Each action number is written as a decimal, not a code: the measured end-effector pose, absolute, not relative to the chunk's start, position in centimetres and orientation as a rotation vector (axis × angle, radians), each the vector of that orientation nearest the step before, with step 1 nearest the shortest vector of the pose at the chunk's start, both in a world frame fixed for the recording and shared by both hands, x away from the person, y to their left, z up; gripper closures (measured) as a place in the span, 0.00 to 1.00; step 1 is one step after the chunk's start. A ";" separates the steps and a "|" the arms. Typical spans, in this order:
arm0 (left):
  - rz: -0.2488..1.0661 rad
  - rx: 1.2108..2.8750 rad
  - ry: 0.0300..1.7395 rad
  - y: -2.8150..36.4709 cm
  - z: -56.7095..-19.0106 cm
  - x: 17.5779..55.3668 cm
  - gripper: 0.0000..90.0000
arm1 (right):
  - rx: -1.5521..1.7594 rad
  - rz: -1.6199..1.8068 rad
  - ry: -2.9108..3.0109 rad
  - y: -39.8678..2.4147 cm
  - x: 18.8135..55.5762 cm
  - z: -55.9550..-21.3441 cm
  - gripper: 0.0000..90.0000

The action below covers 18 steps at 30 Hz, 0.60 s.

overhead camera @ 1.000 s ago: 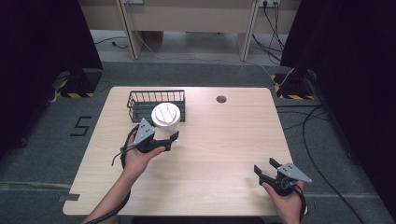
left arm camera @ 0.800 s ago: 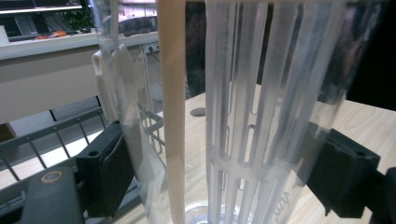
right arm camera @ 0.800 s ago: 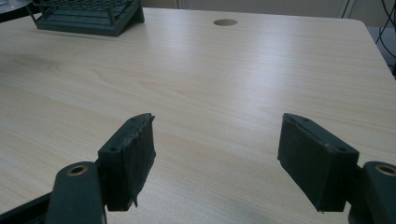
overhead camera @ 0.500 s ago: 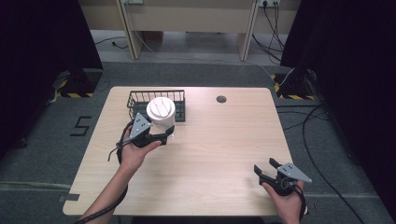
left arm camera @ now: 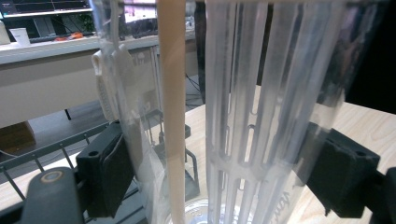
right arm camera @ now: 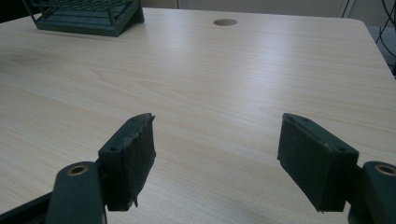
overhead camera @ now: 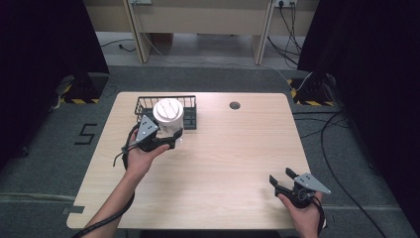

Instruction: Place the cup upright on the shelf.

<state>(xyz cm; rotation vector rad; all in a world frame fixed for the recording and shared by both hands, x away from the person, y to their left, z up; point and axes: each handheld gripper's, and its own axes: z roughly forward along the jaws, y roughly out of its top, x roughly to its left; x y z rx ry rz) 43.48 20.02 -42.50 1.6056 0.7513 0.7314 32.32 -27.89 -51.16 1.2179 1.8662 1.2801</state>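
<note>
Left gripper view: top and base of the clear plastic container [left arm camera: 261, 107] run off frame; its contents are hard to read through the ribbed wall. A pale cream strip [left arm camera: 173, 112] runs upright inside or behind it, cannot tell which. Possibly a tumbler with an inner ribbed insert, but the close view is poor.

High view: the container [overhead camera: 168, 116] shows a round white lid from above, clear body below. The left hand [overhead camera: 138, 158] and the grey plate hide its lower part, so cannot tell whether it touches the table [overhead camera: 223, 163].

Surface: light wood-grain tabletop with a round cable hole [overhead camera: 235, 105] near the far edge. A black wire basket [overhead camera: 190, 106] sits at the far left of the table; the container is at its near edge, partly over it. Room: grey carpet floor, dark curtains on both sides, cables on the floor at right, a pale desk frame beyond.

Left gripper [overhead camera: 171, 140]: jaws pressed against both sides of the clear container, gripping it.

Right gripper [overhead camera: 283, 179]: at the near right corner of the table, jaws spread wide, nothing between them, bare wood seen through the gap in the right gripper view [right arm camera: 217, 158].
</note>
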 end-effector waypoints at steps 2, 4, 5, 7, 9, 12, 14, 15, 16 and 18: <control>0.733 1.604 0.753 20.1 -42.5 43.6 0.19 | 1.219 1.281 1.866 -27.9 32.3 -51.2 0.31; 0.734 1.602 0.757 20.1 -42.4 43.7 0.19 | 1.219 1.281 1.866 -27.9 32.3 -51.2 0.31; 0.737 1.603 0.757 20.2 -42.3 43.9 0.19 | 1.219 1.281 1.866 -27.9 32.3 -51.2 0.31; 0.748 1.600 0.762 20.3 -42.2 44.1 0.19 | 1.219 1.281 1.866 -27.9 32.3 -51.2 0.31; 0.742 1.600 0.765 20.3 -42.2 44.2 0.19 | 1.219 1.283 1.865 -27.9 32.3 -51.2 0.31; 0.746 1.598 0.768 20.4 -42.0 44.5 0.19 | 1.219 1.281 1.865 -27.9 32.3 -51.2 0.31; 0.748 1.596 0.770 20.4 -41.9 44.7 0.19 | 1.220 1.282 1.864 -27.9 32.3 -51.2 0.31; 0.751 1.595 0.770 20.4 -41.9 44.8 0.19 | 1.222 1.283 1.863 -27.9 32.3 -51.2 0.31; 0.750 1.594 0.771 20.5 -41.9 44.9 0.19 | 1.221 1.283 1.863 -27.9 32.3 -51.2 0.31; 0.752 1.592 0.775 20.5 -41.8 45.1 0.19 | 1.227 1.285 1.864 -27.9 32.3 -51.2 0.31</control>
